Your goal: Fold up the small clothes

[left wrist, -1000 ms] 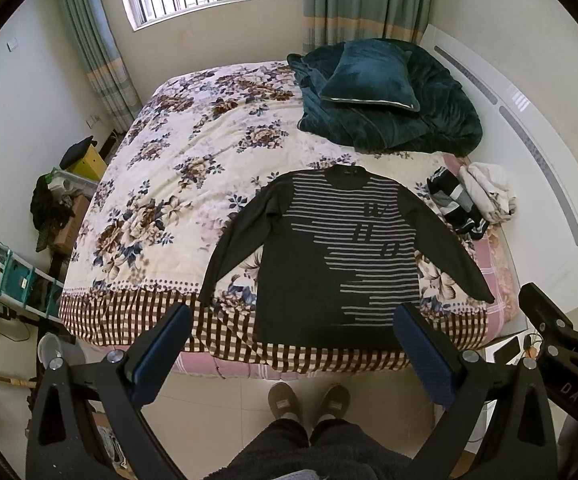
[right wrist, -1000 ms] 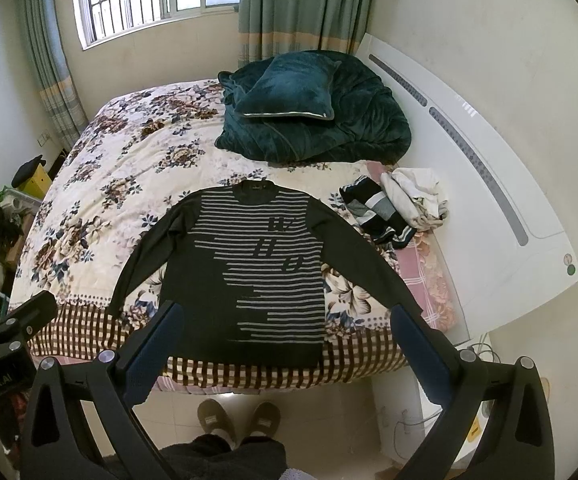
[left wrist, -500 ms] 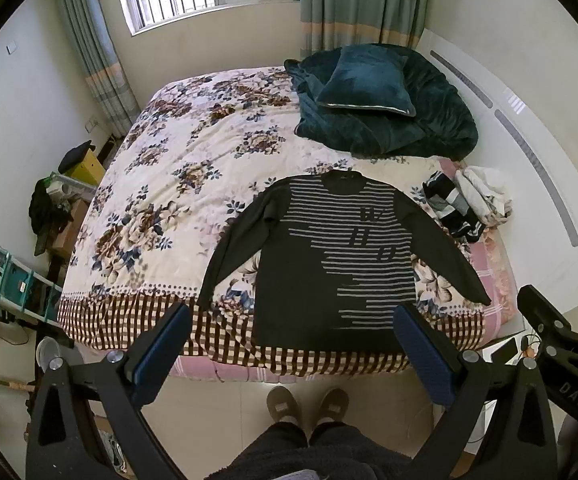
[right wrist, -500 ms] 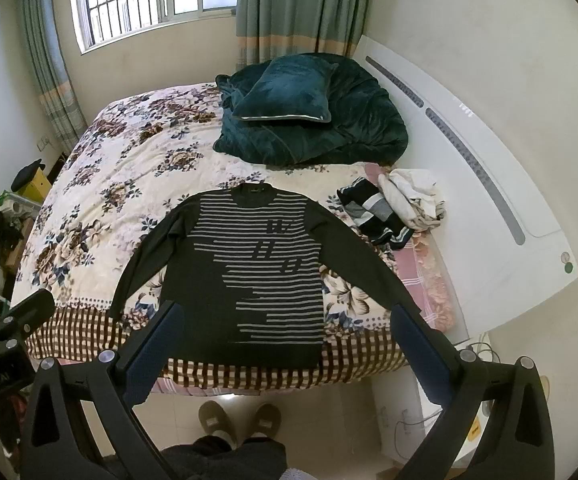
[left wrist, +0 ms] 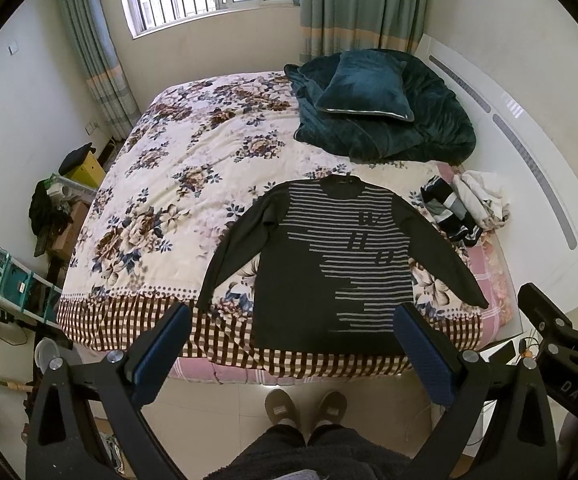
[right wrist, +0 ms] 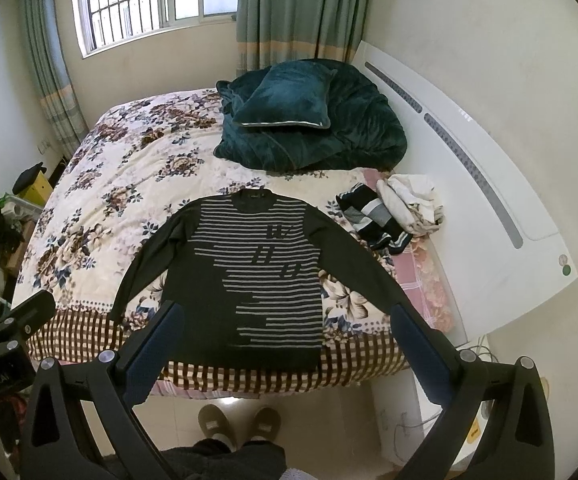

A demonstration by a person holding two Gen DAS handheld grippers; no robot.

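Observation:
A dark grey long-sleeved sweater with light stripes [left wrist: 329, 264] lies flat on the flowered bedspread [left wrist: 177, 184], front up, sleeves spread, hem at the bed's near edge. It shows the same way in the right wrist view [right wrist: 245, 276]. My left gripper [left wrist: 293, 326] is open and empty, held high in front of the bed above the hem. My right gripper [right wrist: 285, 324] is open and empty too, beside the left one. Neither touches the sweater.
A small pile of striped and white clothes [left wrist: 465, 208] lies at the bed's right edge. A teal blanket and pillow [left wrist: 373, 108] sit at the head. A white headboard [right wrist: 489, 216] runs along the right. Cluttered shelves [left wrist: 5, 276] stand left. The person's slippered feet [left wrist: 305, 404] stand on the floor.
Both grippers have drawn back and up a little from the bed, so the sweater looks slightly smaller and lower. The sweater has not moved. Both stay open.

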